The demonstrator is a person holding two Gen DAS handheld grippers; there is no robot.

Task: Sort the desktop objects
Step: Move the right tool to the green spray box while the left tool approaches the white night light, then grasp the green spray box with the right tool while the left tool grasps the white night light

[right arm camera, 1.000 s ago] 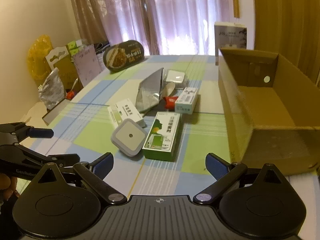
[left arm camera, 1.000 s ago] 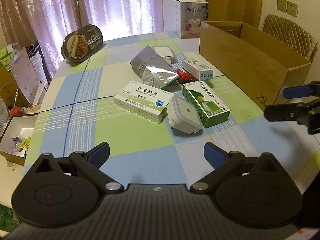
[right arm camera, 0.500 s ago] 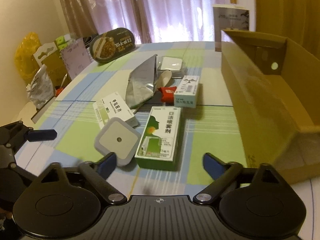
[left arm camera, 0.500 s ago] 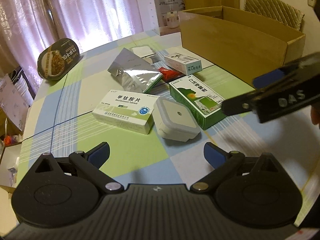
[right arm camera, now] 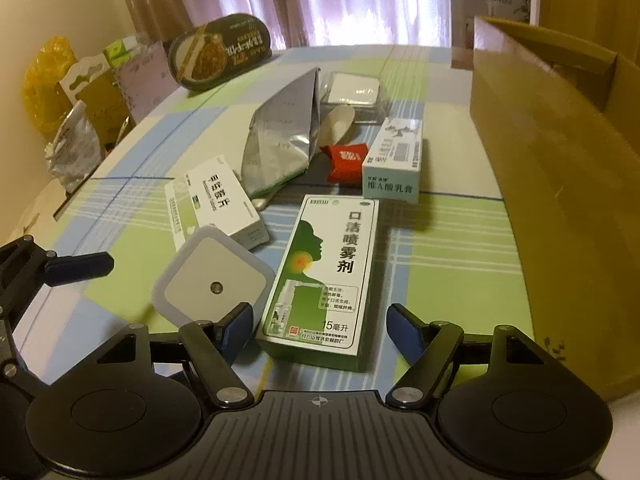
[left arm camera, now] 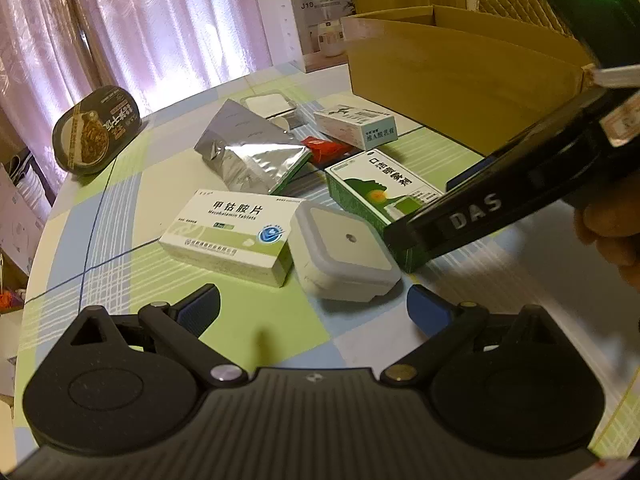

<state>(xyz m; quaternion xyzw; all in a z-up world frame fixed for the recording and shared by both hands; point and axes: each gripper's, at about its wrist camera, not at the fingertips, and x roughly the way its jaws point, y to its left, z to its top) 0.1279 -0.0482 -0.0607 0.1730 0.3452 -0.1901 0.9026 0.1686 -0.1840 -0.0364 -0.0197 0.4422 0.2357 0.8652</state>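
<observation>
A green spray box (right arm camera: 332,272) lies flat on the checked tablecloth, its near end between the fingers of my open right gripper (right arm camera: 322,324). Beside it sits a white square night-light (left arm camera: 344,256), just ahead of my open left gripper (left arm camera: 312,308), which holds nothing. A white and green tablet box (left arm camera: 232,232) touches the night-light on the left. Behind them lie a silver foil pouch (right arm camera: 280,148), a red packet (right arm camera: 346,160) and a white ointment box (right arm camera: 394,164). An open cardboard box (right arm camera: 552,168) stands on the right.
A black oval food tray (right arm camera: 220,52) leans at the table's far left edge. A clear plastic case (right arm camera: 354,88) lies behind the pouch, and a white carton (left arm camera: 316,28) stands at the back. Bags and cartons crowd the floor on the left. A hand shows at the far right.
Both grippers have come forward and lower toward the pile. The right one now straddles the green spray box's near end, and the left one is close behind the night-light.
</observation>
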